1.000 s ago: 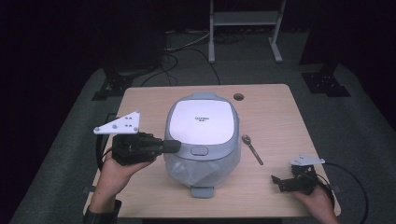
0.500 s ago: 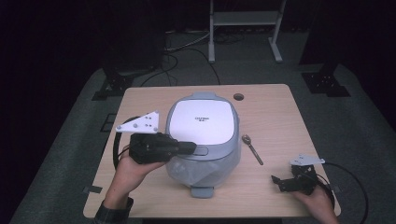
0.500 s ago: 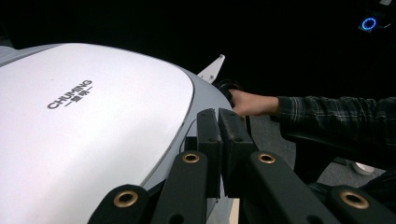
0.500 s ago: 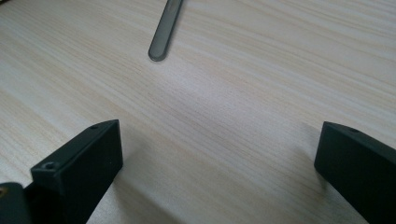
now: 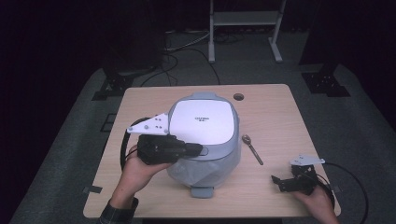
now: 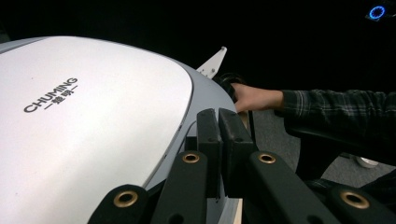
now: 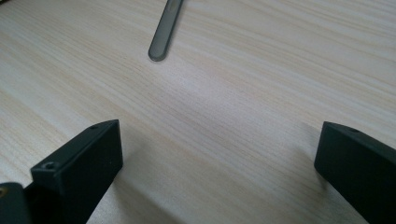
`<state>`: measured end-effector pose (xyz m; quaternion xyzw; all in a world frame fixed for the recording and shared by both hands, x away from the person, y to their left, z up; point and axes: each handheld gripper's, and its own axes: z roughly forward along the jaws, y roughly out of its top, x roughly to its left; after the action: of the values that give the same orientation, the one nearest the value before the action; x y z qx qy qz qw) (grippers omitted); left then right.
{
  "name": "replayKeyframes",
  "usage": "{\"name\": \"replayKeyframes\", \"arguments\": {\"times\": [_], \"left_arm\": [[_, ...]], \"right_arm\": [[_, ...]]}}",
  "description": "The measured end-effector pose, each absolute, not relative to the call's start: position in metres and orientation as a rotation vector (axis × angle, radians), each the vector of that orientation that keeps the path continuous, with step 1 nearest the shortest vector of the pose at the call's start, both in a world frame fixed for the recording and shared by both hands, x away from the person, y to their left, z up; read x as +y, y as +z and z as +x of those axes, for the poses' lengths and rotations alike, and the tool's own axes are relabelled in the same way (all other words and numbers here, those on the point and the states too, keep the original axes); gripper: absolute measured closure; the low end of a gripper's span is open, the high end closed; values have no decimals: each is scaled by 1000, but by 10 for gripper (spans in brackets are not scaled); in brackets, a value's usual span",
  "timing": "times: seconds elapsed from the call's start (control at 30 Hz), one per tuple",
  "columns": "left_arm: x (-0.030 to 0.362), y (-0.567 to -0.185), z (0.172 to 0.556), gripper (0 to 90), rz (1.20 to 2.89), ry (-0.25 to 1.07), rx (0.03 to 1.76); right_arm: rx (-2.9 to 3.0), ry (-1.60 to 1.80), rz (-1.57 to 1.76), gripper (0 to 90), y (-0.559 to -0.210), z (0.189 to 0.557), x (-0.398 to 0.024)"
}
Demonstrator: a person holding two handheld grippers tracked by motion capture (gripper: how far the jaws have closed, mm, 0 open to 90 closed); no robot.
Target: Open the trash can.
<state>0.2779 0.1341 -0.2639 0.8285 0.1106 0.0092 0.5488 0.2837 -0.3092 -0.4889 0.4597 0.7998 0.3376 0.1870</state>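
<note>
The left gripper (image 5: 198, 149), jaws closed and empty, presses its tips against the rice cooker (image 5: 204, 122) lid's front edge, apparently to release it. The right gripper (image 5: 279, 182) rests open, the spoon (image 5: 252, 149) beyond its jaws.

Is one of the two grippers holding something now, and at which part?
Nothing is held. The left gripper is shut with nothing between its jaws, at the rice cooker's lid edge; the right gripper is open over bare table.
</note>
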Motion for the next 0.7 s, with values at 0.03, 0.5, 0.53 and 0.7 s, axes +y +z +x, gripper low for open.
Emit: {"name": "replayKeyframes", "arguments": {"times": [0.03,0.5,0.53,0.7], "left_arm": [[134,-264,278,876,1962,16,263],[132,-265,277,899,1980,18,279],[132,-265,277,899,1982,25,281],[132,-265,277,883,1973,30,271]], "right_arm": [[2251,951,1294,0,-489,284,-309],[2251,951,1294,0,-489,284,-309],[2251,951,1295,0,-489,284,-309],[2252,951,1295,0,-489,283,-309]]}}
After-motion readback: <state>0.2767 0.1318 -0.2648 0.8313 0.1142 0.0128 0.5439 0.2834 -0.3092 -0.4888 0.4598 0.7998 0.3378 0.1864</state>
